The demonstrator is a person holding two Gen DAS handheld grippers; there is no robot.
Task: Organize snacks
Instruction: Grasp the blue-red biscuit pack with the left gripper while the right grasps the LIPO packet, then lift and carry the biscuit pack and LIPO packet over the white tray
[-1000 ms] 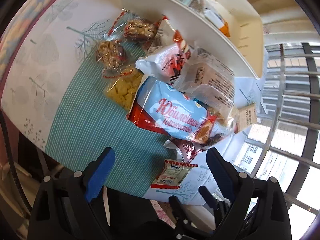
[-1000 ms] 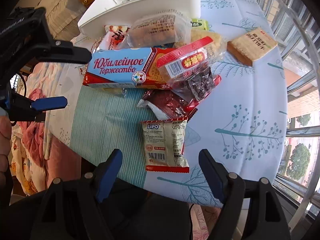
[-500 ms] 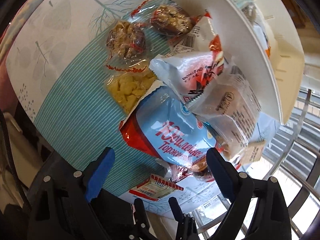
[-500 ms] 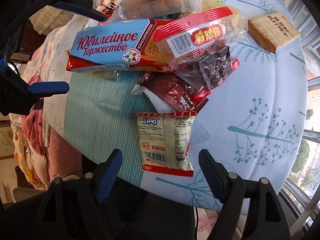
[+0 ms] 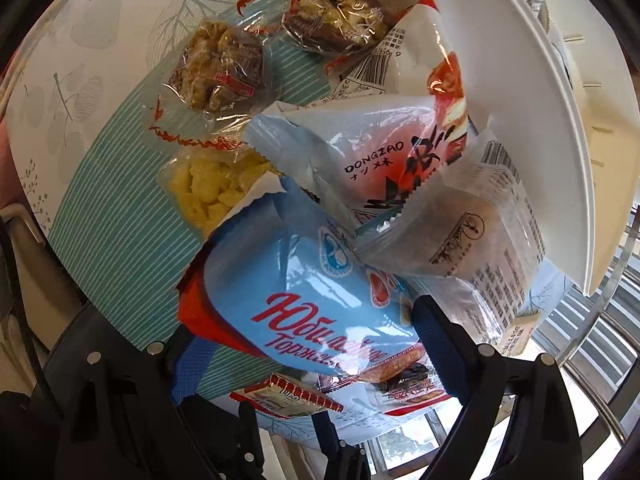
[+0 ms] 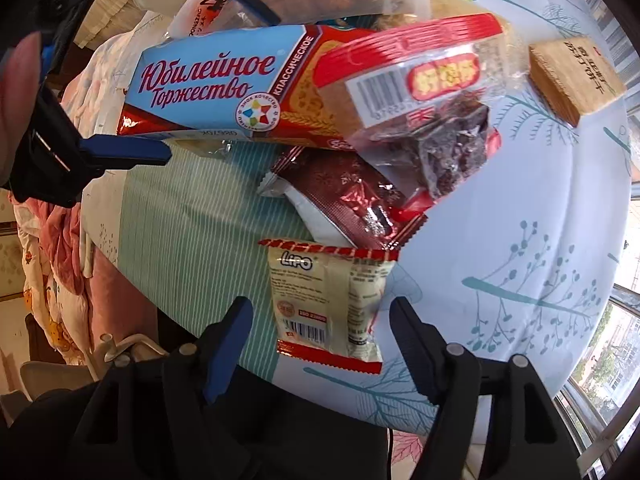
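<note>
Straddling the small Lipo packet (image 6: 326, 304) with jaws that have just been narrowing but not yet touching it, the right tool (image 6: 320, 320) hangs over the round surface (image 6: 500, 240). Beyond, the left tool (image 5: 304, 340) stands wide open around one end of the blue biscuit pack (image 5: 304, 280), pads apart from it. Farther back, more snacks lie heaped against a white tray (image 5: 560, 140).

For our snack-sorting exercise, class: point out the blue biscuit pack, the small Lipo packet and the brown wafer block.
Blue biscuit pack (image 6: 208, 84), right wrist view, on its red lettering.
Lipo packet (image 6: 328, 300), right wrist view, centre of its cream face.
Brown wafer block (image 6: 576, 76), right wrist view, its printed top.
</note>
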